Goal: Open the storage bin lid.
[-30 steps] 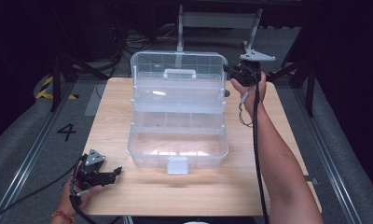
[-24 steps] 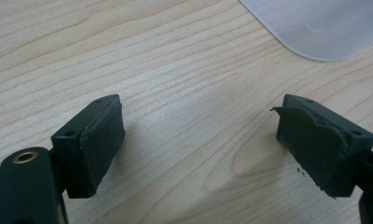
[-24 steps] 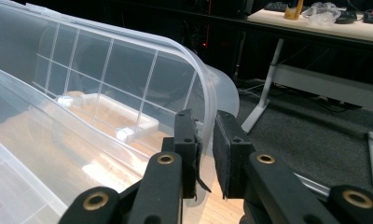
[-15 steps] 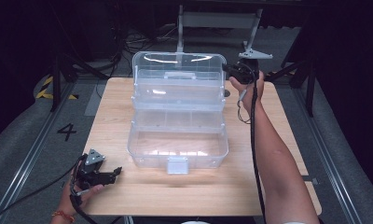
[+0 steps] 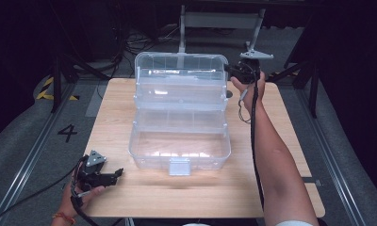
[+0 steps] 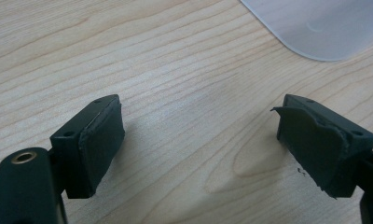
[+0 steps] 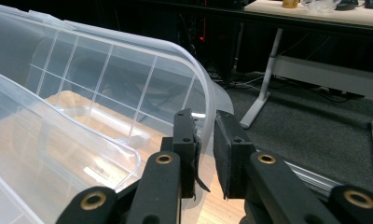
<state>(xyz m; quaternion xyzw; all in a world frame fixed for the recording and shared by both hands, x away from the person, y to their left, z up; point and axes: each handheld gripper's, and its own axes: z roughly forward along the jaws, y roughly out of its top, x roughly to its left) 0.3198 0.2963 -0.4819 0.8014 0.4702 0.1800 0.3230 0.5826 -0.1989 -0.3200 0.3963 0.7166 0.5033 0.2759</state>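
A clear plastic tiered box (image 5: 179, 141) stands opened out in the middle of the wooden table (image 5: 281, 141), its lid (image 5: 179, 66) upright at the back. My right gripper (image 5: 232, 70) is at the lid's right edge. In the right gripper view its jaws stand narrow, shut (image 7: 204, 140) on the lid's curved rim (image 7: 128, 79). My left gripper (image 5: 117, 173) rests low near the table's front left corner, apart from the box. In the left gripper view its jaws (image 6: 198, 140) stand wide open over bare wood, with a corner of the box (image 6: 324, 28) ahead.
The box's latch tab (image 5: 179, 165) juts toward the front edge. Bare wood lies left, right and in front of the box. A metal desk frame (image 5: 215, 21) and cables stand behind the table on the dark floor, and a rail runs along each side.
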